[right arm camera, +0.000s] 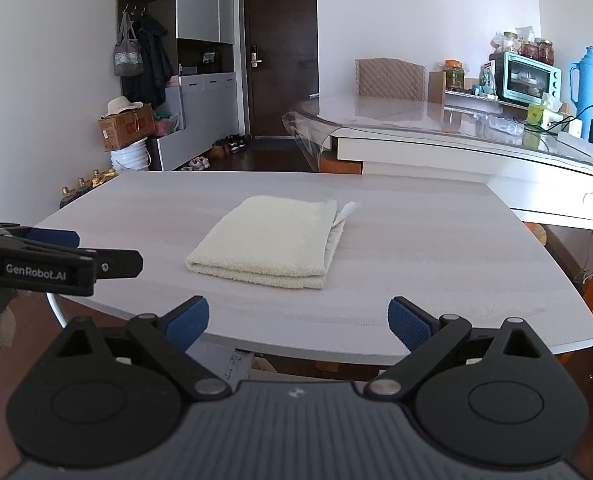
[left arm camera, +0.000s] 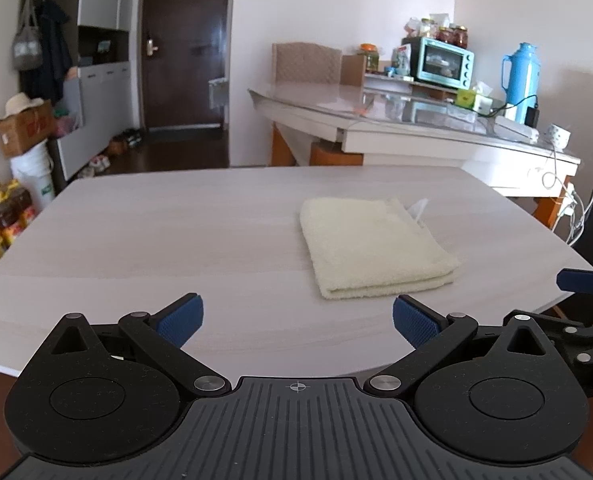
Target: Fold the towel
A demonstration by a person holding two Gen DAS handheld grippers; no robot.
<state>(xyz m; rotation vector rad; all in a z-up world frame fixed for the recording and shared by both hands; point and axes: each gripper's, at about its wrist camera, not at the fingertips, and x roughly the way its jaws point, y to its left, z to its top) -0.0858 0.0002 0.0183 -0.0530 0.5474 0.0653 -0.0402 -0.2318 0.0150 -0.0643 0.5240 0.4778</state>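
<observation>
A cream-yellow terry towel (left arm camera: 376, 250) lies folded into a thick rectangle on the pale wood-grain bench (left arm camera: 156, 240), with a small white label sticking out at its far right corner. Its doubled, layered edge faces the near side of the bench.

The left hand-held gripper (left arm camera: 298, 320) is released — its two blue-padded fingers (left arm camera: 184, 318) stand wide apart, holding nothing. It hovers over the near part of the bench, and the towel sits just ahead of it, a little to the right of its centre line and clear of both pads.

The right hand-held gripper (right arm camera: 298, 322) is likewise spread wide and empty. It hangs at the near edge of the bench, and the towel (right arm camera: 268, 242) lies ahead of it, slightly left of centre, not touching the fingers (right arm camera: 410, 324). In the right wrist view the left hand-held gripper (right arm camera: 56, 256) shows at the left, beside the towel's near left corner yet apart from it.

Behind the bench stands a white glass-topped dining table (left arm camera: 416, 136) — it carries a mint-green toaster oven (left arm camera: 446, 64) and a tall light-blue thermos flask (left arm camera: 522, 80).
</observation>
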